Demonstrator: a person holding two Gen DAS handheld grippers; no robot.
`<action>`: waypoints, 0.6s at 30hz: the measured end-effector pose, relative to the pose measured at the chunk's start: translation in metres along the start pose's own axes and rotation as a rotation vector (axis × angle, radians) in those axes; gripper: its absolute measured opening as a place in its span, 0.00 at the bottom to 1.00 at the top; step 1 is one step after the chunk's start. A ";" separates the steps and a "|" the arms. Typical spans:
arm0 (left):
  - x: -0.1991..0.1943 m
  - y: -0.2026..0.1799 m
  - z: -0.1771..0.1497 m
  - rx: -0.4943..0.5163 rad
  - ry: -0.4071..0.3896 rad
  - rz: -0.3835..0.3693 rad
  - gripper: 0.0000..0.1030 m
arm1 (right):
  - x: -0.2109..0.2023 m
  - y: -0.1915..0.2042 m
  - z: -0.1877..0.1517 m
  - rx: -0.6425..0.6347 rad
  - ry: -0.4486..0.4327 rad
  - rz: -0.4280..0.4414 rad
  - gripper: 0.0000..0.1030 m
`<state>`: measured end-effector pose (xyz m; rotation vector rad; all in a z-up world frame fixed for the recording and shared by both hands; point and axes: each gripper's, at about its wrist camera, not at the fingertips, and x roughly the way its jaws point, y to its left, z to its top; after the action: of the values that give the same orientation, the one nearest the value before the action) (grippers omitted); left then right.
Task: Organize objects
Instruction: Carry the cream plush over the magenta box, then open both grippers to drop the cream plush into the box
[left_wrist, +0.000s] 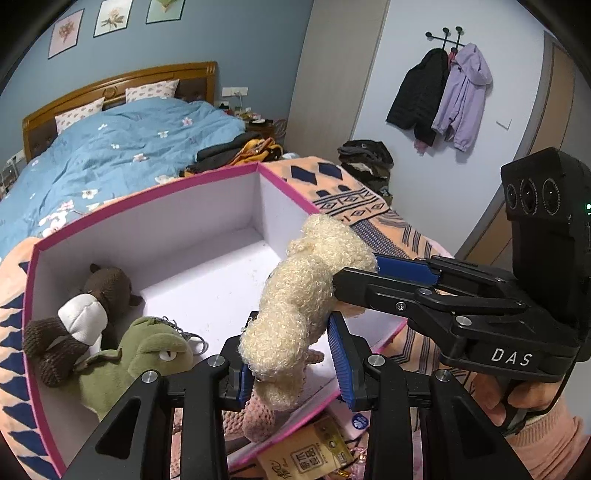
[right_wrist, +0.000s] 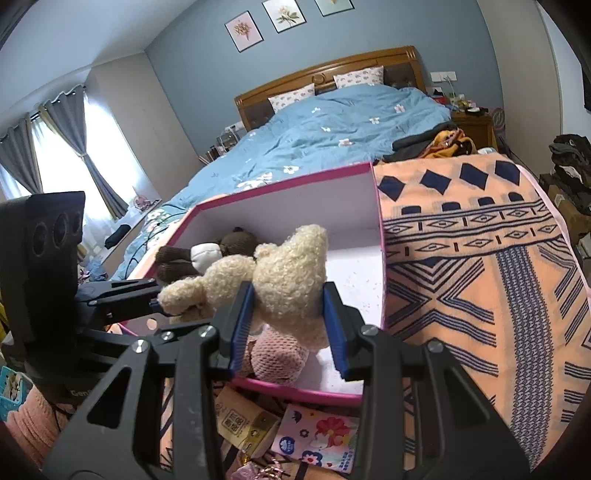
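Cream curly-fleece plush toy (left_wrist: 303, 306) held above the near edge of the pink-rimmed white box (left_wrist: 207, 177), long axis running from 7 to 1 o'clock in the left wrist view, head end farthest. Left claw (left_wrist: 291, 363) apart, blue ribbed pads flanking the toy's lower end, contact unclear. Right claw (right_wrist: 288, 325) clamped on the head end, entering from 3 o'clock. Inside the box at 9 o'clock: brown knitted bear (left_wrist: 85, 317), green soft dinosaur (left_wrist: 136, 358). Pink crocheted toy (right_wrist: 277, 354) beneath. Patterned peach blanket (right_wrist: 480, 258) under the box.
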<state>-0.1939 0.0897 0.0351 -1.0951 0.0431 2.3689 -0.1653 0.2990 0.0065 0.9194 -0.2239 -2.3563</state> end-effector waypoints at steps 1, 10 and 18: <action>0.003 0.001 0.000 -0.003 0.006 0.000 0.35 | 0.002 -0.001 -0.001 0.004 0.007 -0.007 0.39; 0.025 0.007 -0.002 -0.027 0.059 0.015 0.35 | 0.014 -0.004 -0.004 -0.008 0.033 -0.084 0.40; 0.027 0.012 -0.005 -0.040 0.048 0.049 0.47 | 0.004 0.002 -0.008 -0.019 0.013 -0.086 0.41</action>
<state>-0.2108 0.0901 0.0100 -1.1822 0.0404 2.3961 -0.1613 0.2954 -0.0006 0.9523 -0.1595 -2.4257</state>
